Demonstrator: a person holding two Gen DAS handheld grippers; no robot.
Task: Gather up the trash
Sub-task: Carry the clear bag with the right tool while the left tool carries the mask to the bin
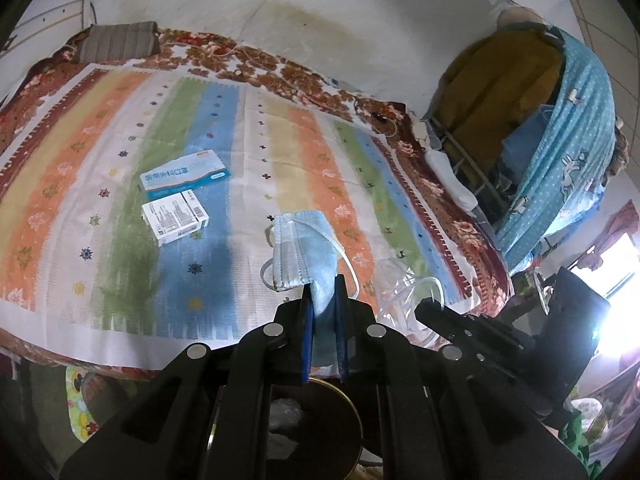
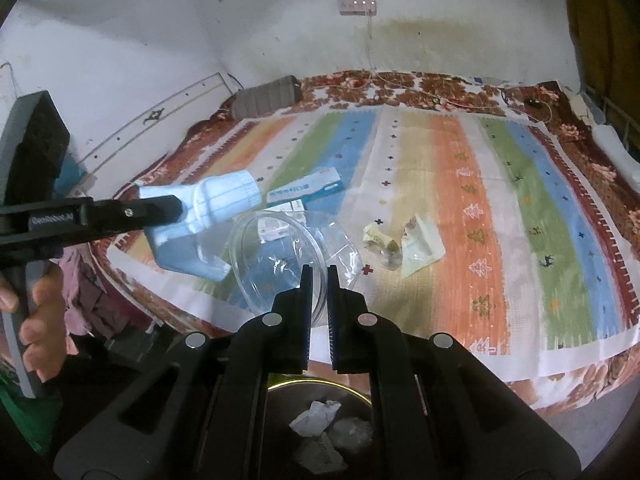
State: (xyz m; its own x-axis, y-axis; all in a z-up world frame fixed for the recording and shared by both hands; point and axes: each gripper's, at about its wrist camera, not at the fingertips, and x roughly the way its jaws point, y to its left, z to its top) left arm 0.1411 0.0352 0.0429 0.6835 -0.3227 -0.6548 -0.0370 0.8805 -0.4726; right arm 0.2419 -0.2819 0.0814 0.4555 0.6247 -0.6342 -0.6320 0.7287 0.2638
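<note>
- Left wrist view: the left gripper (image 1: 323, 284) has its jaws clamped on a blue face mask (image 1: 302, 252), which hangs over the striped blanket (image 1: 120, 128) with its white ear loops dangling.
- On the striped blanket, beyond the mask toward the wall, lie a blue-and-white box (image 1: 185, 175) and, just beside it on the near side, a white box with barcodes (image 1: 175, 219).
- Below the left gripper, off the near edge of the striped blanket, sits a trash bin (image 1: 320, 420) with a gold rim.
- Right wrist view: the right gripper (image 2: 319, 276) has its jaws pinched on a clear plastic wrapper (image 2: 288, 252) with clear tubing looped in it, held above the near edge of the striped blanket.
- In the same view the left gripper sticks in from the left side with the face mask in its tip; a hand (image 2: 36, 320) grips its handle.
- Crumpled scraps (image 2: 380, 240) and a pale torn packet (image 2: 420, 248) lie on the striped blanket, near its middle, apart from both grippers.
- Crumpled white paper (image 2: 320, 420) lies inside the bin, just off the blanket's near edge.
</note>
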